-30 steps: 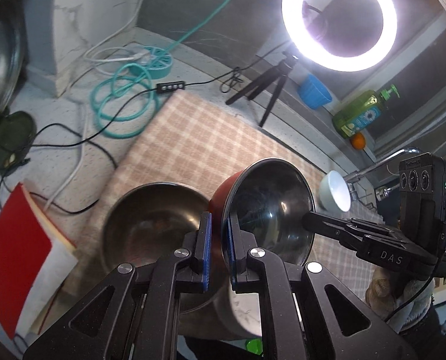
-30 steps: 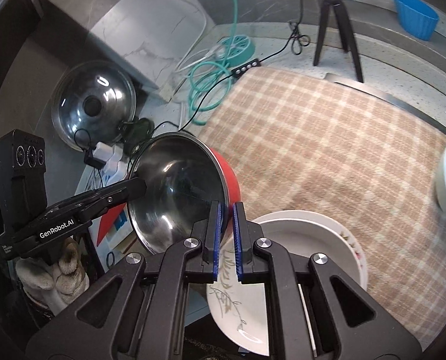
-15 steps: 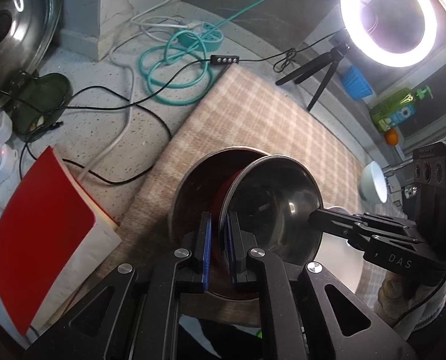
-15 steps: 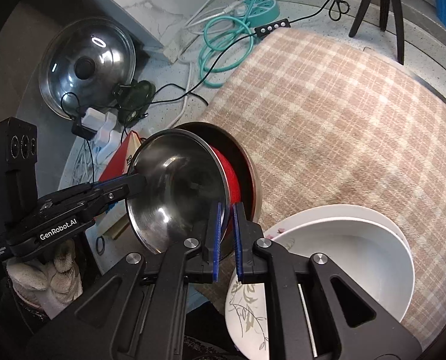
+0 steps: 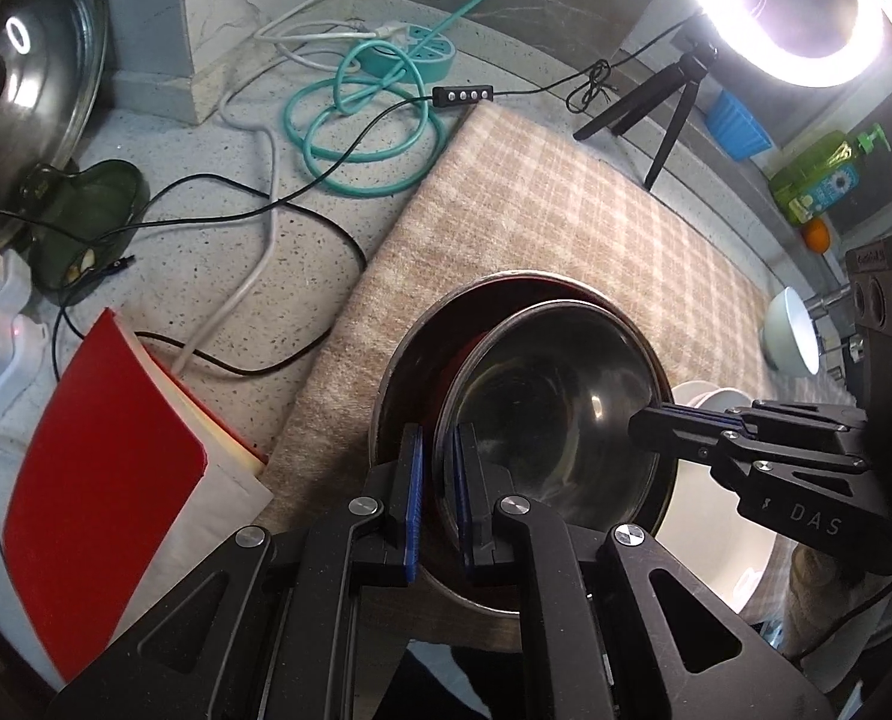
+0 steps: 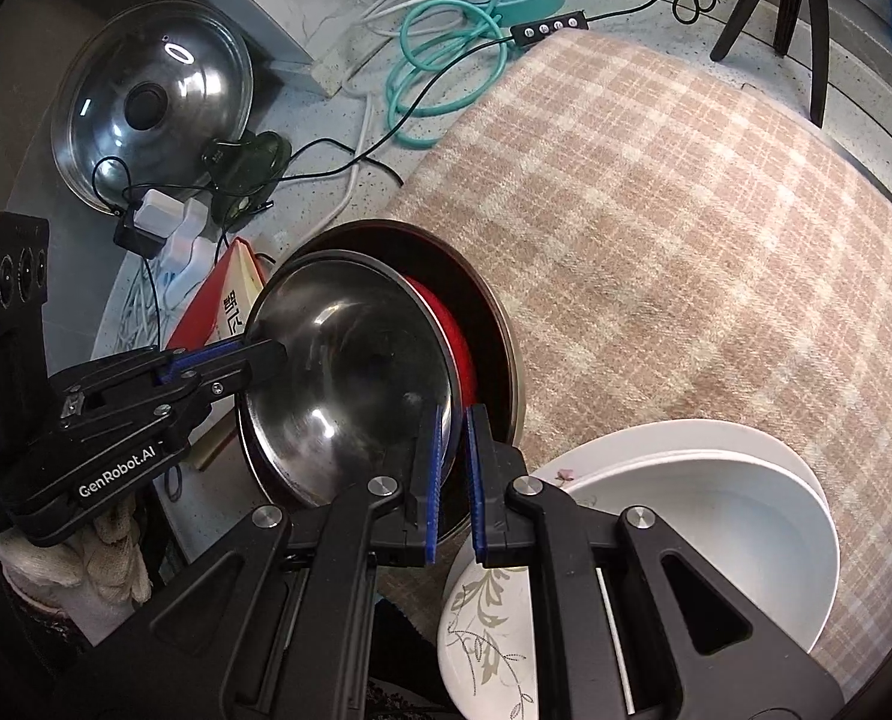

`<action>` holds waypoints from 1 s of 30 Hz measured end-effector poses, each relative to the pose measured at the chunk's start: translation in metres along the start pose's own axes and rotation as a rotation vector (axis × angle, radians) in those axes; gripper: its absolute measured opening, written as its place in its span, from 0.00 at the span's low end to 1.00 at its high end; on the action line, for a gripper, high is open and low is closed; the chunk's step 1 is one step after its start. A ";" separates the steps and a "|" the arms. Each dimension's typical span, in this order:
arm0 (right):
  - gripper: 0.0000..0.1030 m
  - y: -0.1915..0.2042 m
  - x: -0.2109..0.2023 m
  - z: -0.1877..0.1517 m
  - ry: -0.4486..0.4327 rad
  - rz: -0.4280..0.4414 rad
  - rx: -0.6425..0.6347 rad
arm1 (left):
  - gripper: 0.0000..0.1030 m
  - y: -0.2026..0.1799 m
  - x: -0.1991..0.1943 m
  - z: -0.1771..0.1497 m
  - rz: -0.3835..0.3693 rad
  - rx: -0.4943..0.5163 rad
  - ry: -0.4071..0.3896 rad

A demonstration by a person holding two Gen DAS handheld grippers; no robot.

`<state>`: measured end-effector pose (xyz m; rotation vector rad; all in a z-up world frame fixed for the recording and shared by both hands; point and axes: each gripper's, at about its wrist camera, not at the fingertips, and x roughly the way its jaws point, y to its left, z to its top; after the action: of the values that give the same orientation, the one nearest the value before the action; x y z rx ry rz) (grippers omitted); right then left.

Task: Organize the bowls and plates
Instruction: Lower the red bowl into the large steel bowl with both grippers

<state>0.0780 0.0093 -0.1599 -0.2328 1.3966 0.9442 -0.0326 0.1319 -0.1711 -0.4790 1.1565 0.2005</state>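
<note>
A red-sided steel bowl (image 5: 556,396) (image 6: 350,378) sits tilted inside a larger steel bowl (image 5: 410,354) (image 6: 493,312) at the near left corner of the checked mat (image 5: 541,210) (image 6: 685,228). My left gripper (image 5: 437,462) straddles the red bowl's near rim, jaws slightly parted. My right gripper (image 6: 453,438) straddles the opposite rim, jaws also slightly parted. Each gripper shows in the other's view, at the bowl's edge. A white bowl on a floral plate (image 6: 703,516) lies beside the steel bowls.
A red book (image 5: 110,468), cables, a teal hose (image 5: 362,120), a power strip and a glass pot lid (image 6: 152,102) lie left of the mat. A tripod with ring light (image 5: 673,102), soap bottle (image 5: 817,174) and small white bowl (image 5: 790,330) stand at the far side.
The red bowl has come down from above the mat into the larger steel bowl. Both grippers' jaws have eased apart a little on its rim.
</note>
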 end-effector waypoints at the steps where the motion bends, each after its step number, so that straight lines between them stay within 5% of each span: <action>1: 0.08 0.000 0.001 0.000 0.003 0.000 0.001 | 0.08 -0.001 0.002 0.000 0.008 0.009 0.009; 25: 0.11 -0.004 0.003 0.003 0.060 0.036 0.039 | 0.11 -0.005 0.006 0.009 0.031 0.038 0.026; 30: 0.18 -0.004 0.001 0.002 0.059 0.051 0.038 | 0.13 -0.008 0.002 0.012 0.038 0.052 0.007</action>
<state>0.0820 0.0087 -0.1619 -0.1994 1.4794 0.9586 -0.0188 0.1307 -0.1668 -0.4129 1.1756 0.2011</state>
